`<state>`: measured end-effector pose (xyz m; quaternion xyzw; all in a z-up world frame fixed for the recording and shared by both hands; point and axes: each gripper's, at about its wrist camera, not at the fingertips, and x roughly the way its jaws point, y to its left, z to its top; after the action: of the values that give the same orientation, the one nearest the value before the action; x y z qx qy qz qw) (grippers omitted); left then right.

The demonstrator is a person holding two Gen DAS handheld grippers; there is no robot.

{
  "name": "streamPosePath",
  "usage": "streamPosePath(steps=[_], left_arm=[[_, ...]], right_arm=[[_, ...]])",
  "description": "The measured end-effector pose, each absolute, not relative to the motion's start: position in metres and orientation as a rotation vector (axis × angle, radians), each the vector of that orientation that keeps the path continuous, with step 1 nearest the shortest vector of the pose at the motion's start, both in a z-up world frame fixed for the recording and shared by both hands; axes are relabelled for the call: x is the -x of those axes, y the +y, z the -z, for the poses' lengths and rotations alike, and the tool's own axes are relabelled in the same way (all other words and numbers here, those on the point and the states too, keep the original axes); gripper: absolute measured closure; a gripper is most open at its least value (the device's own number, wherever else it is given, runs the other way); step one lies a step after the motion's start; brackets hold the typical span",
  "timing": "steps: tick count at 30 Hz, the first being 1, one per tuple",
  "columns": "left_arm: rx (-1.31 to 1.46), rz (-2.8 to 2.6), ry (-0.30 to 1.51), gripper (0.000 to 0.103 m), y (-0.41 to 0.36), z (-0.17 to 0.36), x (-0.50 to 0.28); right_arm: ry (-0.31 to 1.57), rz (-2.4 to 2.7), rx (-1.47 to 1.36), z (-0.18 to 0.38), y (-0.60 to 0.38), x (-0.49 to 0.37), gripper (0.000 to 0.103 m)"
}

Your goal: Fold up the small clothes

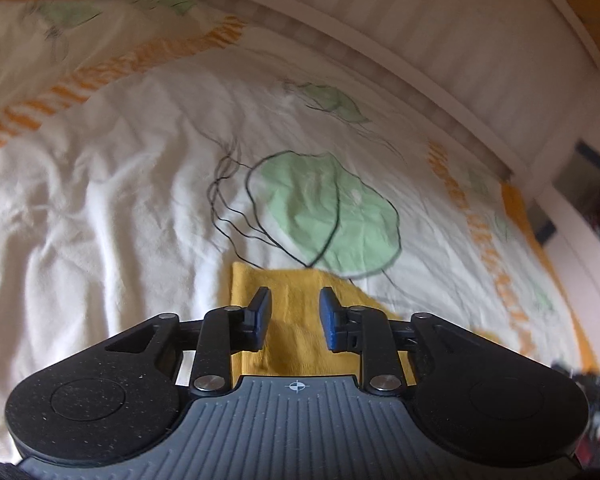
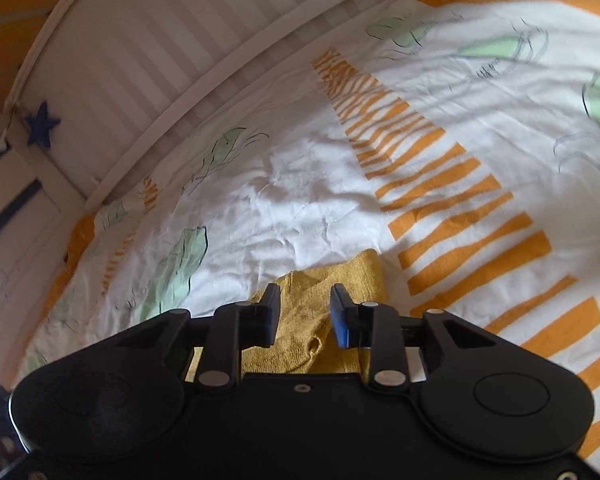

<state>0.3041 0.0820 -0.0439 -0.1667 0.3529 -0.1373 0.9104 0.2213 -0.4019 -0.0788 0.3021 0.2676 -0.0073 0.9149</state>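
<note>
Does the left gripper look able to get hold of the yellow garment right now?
Probably yes. The left gripper hangs right over the yellow garment with its jaws apart, and nothing lies between them and the cloth on the bedsheet.

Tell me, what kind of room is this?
Probably a child's bedroom: a rumpled bedsheet printed with green leaves and orange stripes, a white slatted bed rail, and a blue star decoration.

A small mustard-yellow knit garment [image 1: 300,320] lies folded flat on the white patterned bedsheet [image 1: 120,200], edges slightly rumpled
</note>
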Motion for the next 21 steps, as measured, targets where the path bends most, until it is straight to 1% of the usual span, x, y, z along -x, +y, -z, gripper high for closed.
streamPosePath(steps=[5, 9, 10, 12, 13, 18, 19, 20, 21], left_arm=[[0.185, 0.408, 0.794, 0.074, 0.057, 0.058, -0.287], [0.169, 0.45, 0.878, 0.074, 0.051, 0.082, -0.286], [0.171, 0.463, 0.906, 0.074, 0.05, 0.085, -0.289], [0.176, 0.485, 0.926, 0.074, 0.049, 0.088, -0.294], [0.18, 0.484, 0.924, 0.074, 0.049, 0.087, -0.296], [0.196, 0.474, 0.905, 0.074, 0.052, 0.085, -0.302], [0.193, 0.473, 0.905, 0.074, 0.052, 0.085, -0.303], [0.193, 0.474, 0.905, 0.074, 0.052, 0.085, -0.303], [0.194, 0.476, 0.905, 0.074, 0.052, 0.085, -0.303]], right_arm=[[0.594, 0.012, -0.479, 0.074, -0.385, -0.218, 0.062], [0.643, -0.008, -0.488, 0.078, -0.377, -0.212, 0.062], [0.65, -0.002, -0.493, 0.079, -0.376, -0.212, 0.06], [0.657, 0.01, -0.536, 0.083, -0.378, -0.213, 0.051], [0.66, 0.018, -0.577, 0.087, -0.381, -0.215, 0.049], [0.664, 0.035, -0.748, 0.101, -0.387, -0.227, 0.05], [0.675, 0.053, -0.762, 0.103, -0.386, -0.23, 0.06], [0.68, 0.058, -0.777, 0.105, -0.386, -0.234, 0.094], [0.686, 0.065, -0.794, 0.106, -0.386, -0.238, 0.091]])
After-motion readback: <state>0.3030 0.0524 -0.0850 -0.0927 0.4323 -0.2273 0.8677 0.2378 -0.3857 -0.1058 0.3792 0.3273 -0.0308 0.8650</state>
